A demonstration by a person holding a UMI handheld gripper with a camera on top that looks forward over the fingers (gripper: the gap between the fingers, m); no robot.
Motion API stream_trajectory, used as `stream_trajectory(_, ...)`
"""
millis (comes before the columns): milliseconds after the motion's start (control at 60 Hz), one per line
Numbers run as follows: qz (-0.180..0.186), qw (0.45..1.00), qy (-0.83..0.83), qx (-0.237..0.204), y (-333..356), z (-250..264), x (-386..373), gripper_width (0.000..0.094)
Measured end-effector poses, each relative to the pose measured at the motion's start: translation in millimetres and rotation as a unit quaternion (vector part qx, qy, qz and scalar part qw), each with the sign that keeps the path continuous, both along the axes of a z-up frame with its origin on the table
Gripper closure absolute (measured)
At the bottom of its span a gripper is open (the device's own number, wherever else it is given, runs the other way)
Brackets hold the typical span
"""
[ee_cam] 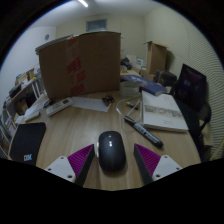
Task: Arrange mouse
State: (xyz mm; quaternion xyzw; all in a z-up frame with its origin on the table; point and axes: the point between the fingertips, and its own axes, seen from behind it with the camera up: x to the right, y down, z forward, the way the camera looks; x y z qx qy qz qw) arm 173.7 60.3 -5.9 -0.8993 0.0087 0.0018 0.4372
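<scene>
The mouse (pixel 111 150) lies on the wooden worktop (pixel 85 125), right between the two fingers of the hand-held gripper (pixel 112 160). The fingers stand apart, with a gap on each side of the mouse, so nothing is clamped yet; the mouse rests on its own weight. Off to the left of the fingers sits a dark mouse pad (pixel 27 141). Ahead and to the right lie a black remote (pixel 142 130) and an open book (pixel 163 110), and a big cardboard box (pixel 80 62) stands at the far side of the worktop.

To my eye this is the grasp step: the fingers are lined up around the mouse. The next move calls for closing squarely on its flanks, then carrying it, likely to the mouse pad, though that goal is only my guess.
</scene>
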Motion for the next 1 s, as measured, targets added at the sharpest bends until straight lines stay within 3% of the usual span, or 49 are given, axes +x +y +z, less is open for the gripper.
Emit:
stream_trajectory(100, 0.022, 1.000, -0.008, 0.010, 15.2, -2.9, -1.1, 0.0128)
stream_trajectory(183, 0.025, 1.000, -0.002, 0.018, 16.8, -3.4, -5.0, 0.0380)
stream_trajectory(233, 0.019, 0.999, -0.005, 0.028, 17.8, -2.2, -3.7, 0.0420)
stream_trajectory(367, -0.009, 1.000, -0.008, 0.026, 14.7, -4.1, -2.7, 0.0432)
stream_trajectory(517, -0.023, 0.999, -0.011, 0.022, 14.1, -3.7, -2.5, 0.0517)
stream_trajectory(633, -0.046, 0.999, -0.008, -0.020, 6.6, 2.7, -3.9, 0.0561)
stream_trajectory(683, -0.051, 0.998, -0.021, 0.004, 9.0, 32.9, -12.7, 0.0557)
stream_trajectory(750, -0.037, 0.997, -0.039, 0.058, 15.0, 89.1, -50.0, 0.0559)
stream_trajectory(850, 0.018, 0.993, -0.031, 0.111, 19.0, 155.4, -157.4, 0.0559)
stream_trajectory(917, 0.044, 0.990, -0.024, 0.132, 17.6, 173.7, -225.4, 0.0560)
stream_trajectory(1000, 0.036, 0.991, -0.023, 0.130, 17.1, 166.9, -289.5, 0.0562)
